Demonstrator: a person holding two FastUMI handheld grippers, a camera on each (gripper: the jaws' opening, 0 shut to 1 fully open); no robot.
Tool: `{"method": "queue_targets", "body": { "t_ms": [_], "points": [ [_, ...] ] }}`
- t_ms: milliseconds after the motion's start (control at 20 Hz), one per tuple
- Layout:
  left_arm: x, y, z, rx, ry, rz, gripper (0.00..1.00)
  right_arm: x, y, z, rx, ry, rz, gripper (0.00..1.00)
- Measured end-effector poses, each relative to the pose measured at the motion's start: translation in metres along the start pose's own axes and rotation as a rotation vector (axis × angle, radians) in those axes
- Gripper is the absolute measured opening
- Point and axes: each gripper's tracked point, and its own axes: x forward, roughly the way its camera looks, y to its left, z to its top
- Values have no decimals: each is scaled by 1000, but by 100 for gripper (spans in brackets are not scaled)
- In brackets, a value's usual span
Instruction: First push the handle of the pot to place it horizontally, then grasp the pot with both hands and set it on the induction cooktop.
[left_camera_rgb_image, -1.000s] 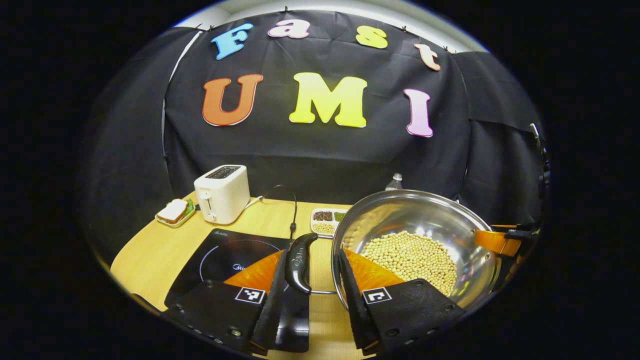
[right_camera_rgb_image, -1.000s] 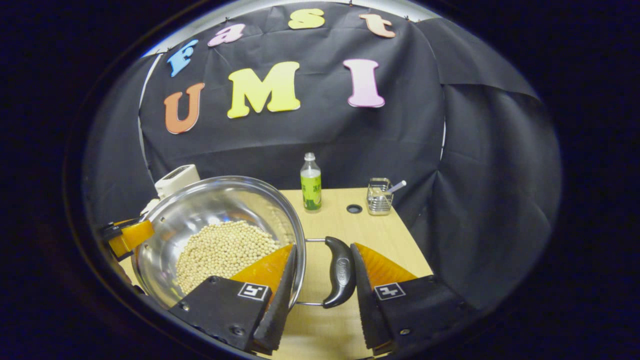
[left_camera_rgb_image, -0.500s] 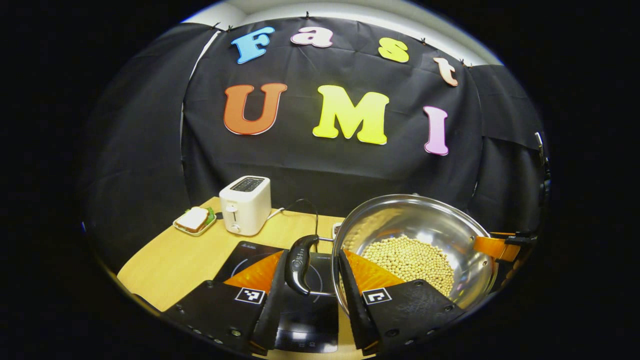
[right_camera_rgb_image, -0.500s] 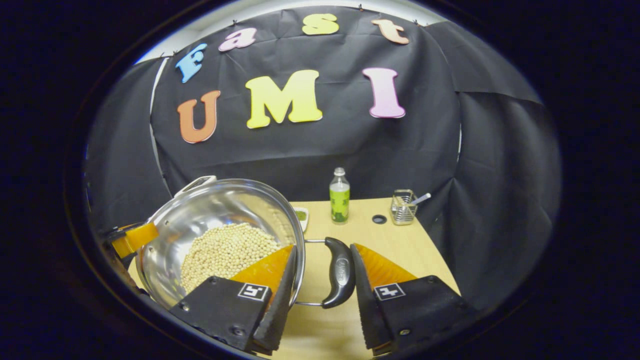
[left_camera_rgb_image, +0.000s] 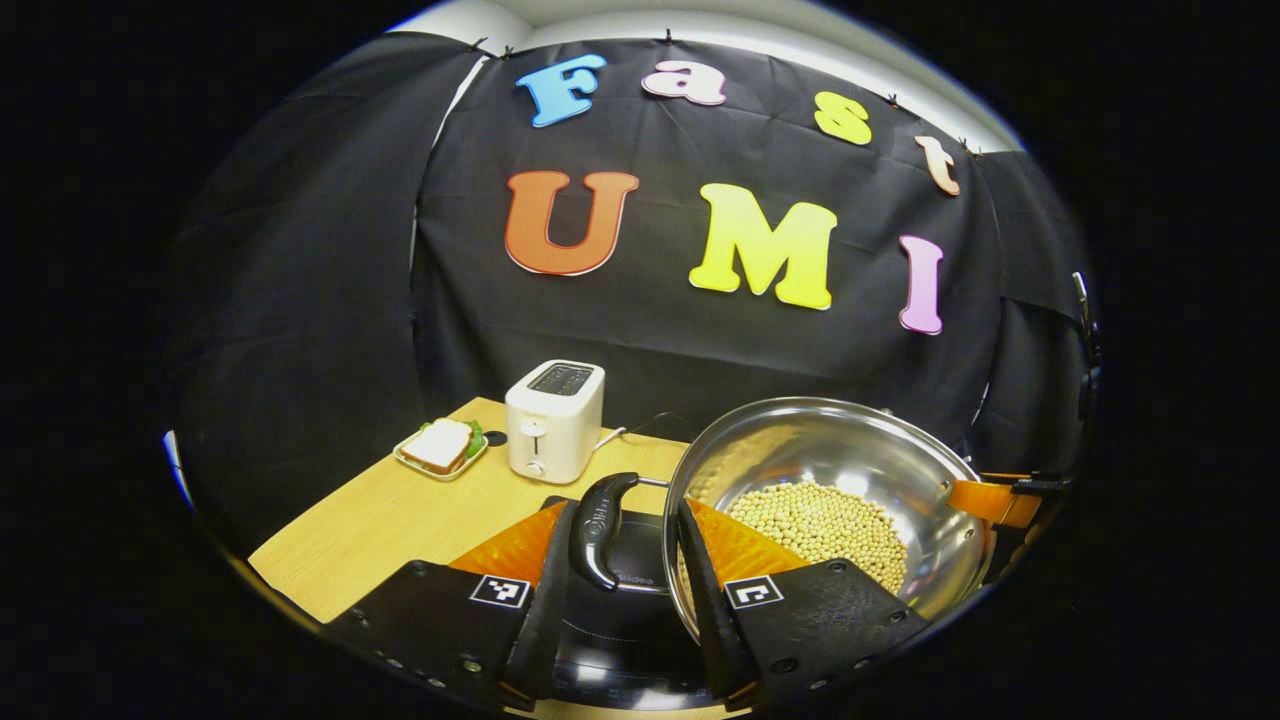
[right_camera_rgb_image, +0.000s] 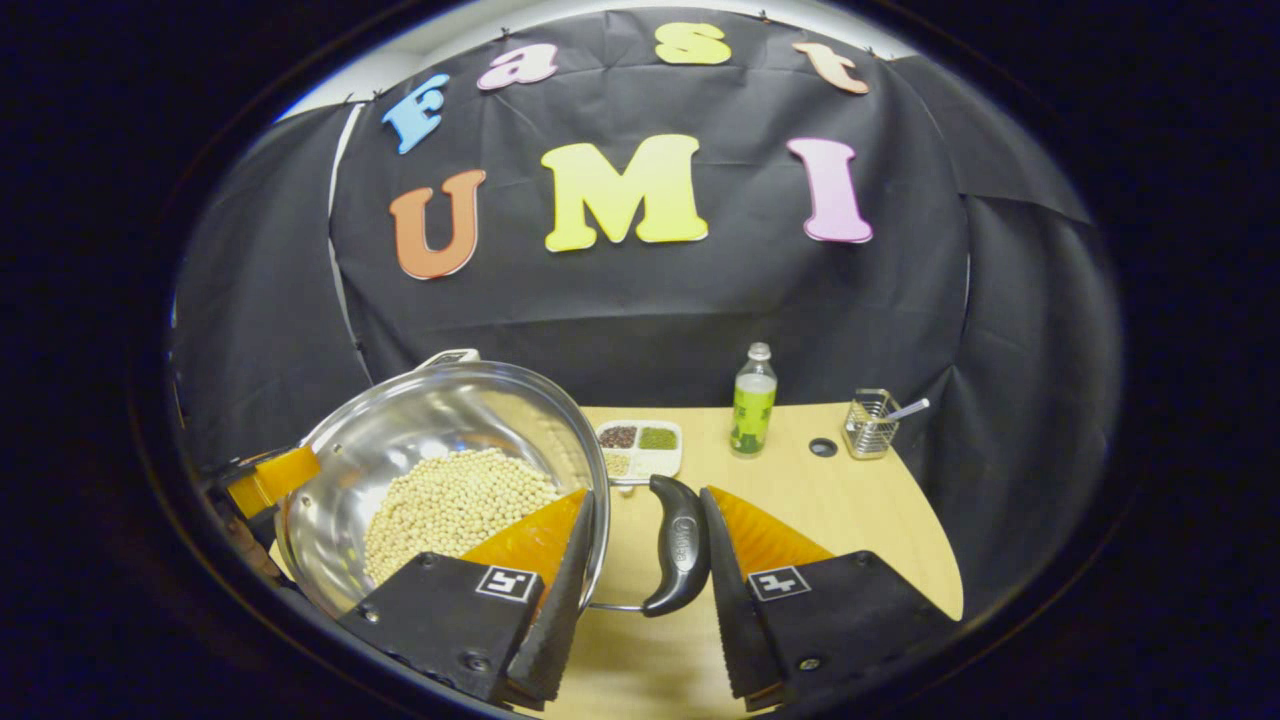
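Over the desk (right_camera_rgb_image: 850, 500), each claw straddles one handle of the pot (left_camera_rgb_image: 830, 460): left claw (left_camera_rgb_image: 620, 560), right claw (right_camera_rgb_image: 640, 560), fingers apart.

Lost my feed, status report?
Left gripper and right gripper each straddle a pot handle. Pot of beans over cooktop. Nothing in the way.

Left gripper (left_camera_rgb_image: 628, 590) at lower centre of its view, two wedge-shaped fingers with serrated inner edges, matte housings with screws, square black-and-white marker on each, right gripper (right_camera_rgb_image: 645, 600) built alike, lower centre
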Motion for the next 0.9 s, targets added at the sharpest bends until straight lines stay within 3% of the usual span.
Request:
{"method": "queue_targets", "body": {
  "t_ms": [450, 900],
  "points": [
    [23, 74, -13, -39, 49, 100, 56, 44, 71, -17, -38, 66, 63, 63],
    [71, 121, -57, -38, 147, 177, 56, 121, 103, -65, -15, 181, 119, 62]
  ]
}}
